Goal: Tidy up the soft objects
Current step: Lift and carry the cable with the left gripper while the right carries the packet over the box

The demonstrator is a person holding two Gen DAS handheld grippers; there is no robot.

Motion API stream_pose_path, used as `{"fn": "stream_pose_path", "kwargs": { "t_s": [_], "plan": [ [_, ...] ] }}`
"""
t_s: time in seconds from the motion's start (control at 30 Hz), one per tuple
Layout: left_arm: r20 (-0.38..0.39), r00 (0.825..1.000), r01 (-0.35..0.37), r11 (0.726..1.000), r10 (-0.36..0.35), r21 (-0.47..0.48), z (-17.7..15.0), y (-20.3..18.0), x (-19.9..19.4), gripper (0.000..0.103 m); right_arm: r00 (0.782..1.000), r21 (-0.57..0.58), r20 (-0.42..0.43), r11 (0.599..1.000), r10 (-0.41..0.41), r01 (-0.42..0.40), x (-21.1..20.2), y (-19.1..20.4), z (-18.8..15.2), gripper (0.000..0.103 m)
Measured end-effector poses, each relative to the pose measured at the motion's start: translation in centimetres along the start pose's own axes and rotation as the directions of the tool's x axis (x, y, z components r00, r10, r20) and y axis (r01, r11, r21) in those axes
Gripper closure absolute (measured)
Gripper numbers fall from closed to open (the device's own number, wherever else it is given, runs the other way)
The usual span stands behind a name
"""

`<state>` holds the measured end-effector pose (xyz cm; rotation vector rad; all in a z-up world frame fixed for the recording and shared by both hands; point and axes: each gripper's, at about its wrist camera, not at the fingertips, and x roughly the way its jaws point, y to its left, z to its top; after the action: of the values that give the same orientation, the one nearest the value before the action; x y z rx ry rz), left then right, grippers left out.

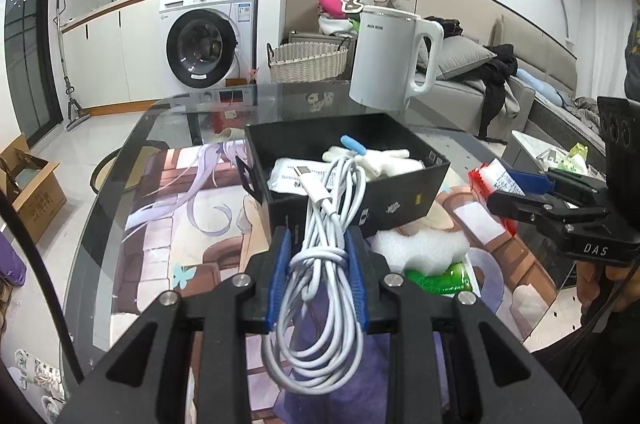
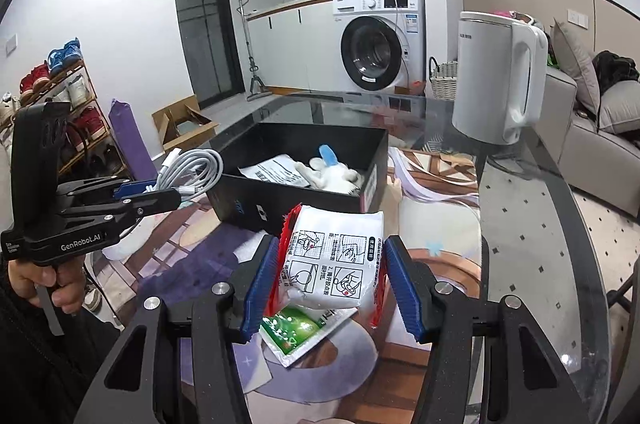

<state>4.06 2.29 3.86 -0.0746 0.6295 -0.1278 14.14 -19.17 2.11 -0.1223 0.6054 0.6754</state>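
My left gripper [image 1: 318, 256] is shut on a coiled white charging cable [image 1: 320, 288] and holds it in the air just before the near wall of a black box [image 1: 400, 196]. It also shows in the right wrist view [image 2: 152, 192] with the cable [image 2: 192, 170]. The box [image 2: 248, 200] holds a white wipes pack [image 1: 292, 174] and a white glove with a blue tip [image 1: 376, 154]. My right gripper [image 2: 330, 280] is shut on a white packet with red edges [image 2: 336, 256], above a green-and-white packet [image 2: 296, 334]. It appears at the right of the left wrist view [image 1: 516, 190].
A white kettle [image 1: 390, 58] stands on the glass table [image 2: 540, 224] behind the box. A white foam piece [image 1: 420, 244] and the green packet [image 1: 440, 278] lie beside the box. A wicker basket [image 1: 308, 62], washing machine and sofa are beyond the table.
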Motion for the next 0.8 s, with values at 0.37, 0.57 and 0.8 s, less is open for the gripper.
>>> {"fn": "stream_pose_path", "kwargs": {
  "t_s": [0.37, 0.57, 0.8],
  "plan": [
    [0.042, 0.999, 0.013, 1.000, -0.013, -0.011, 1.2, -0.3, 0.0, 0.077, 1.000, -0.016, 0.014, 1.000, 0.021, -0.021, 0.6, 0.9, 1.2, 0.048],
    [0.057, 0.998, 0.016, 1.000, -0.016, -0.011, 2.6, -0.6, 0.5, 0.077, 0.999, -0.017, 0.026, 1.000, 0.026, -0.026, 1.4, 1.0, 2.2, 0.048],
    [0.067, 0.998, 0.019, 0.999, -0.017, -0.031, 4.2, 0.0, 1.4, 0.077, 0.998, -0.004, 0.049, 0.999, 0.039, -0.039, 2.5, 1.0, 4.5, 0.048]
  ]
}}
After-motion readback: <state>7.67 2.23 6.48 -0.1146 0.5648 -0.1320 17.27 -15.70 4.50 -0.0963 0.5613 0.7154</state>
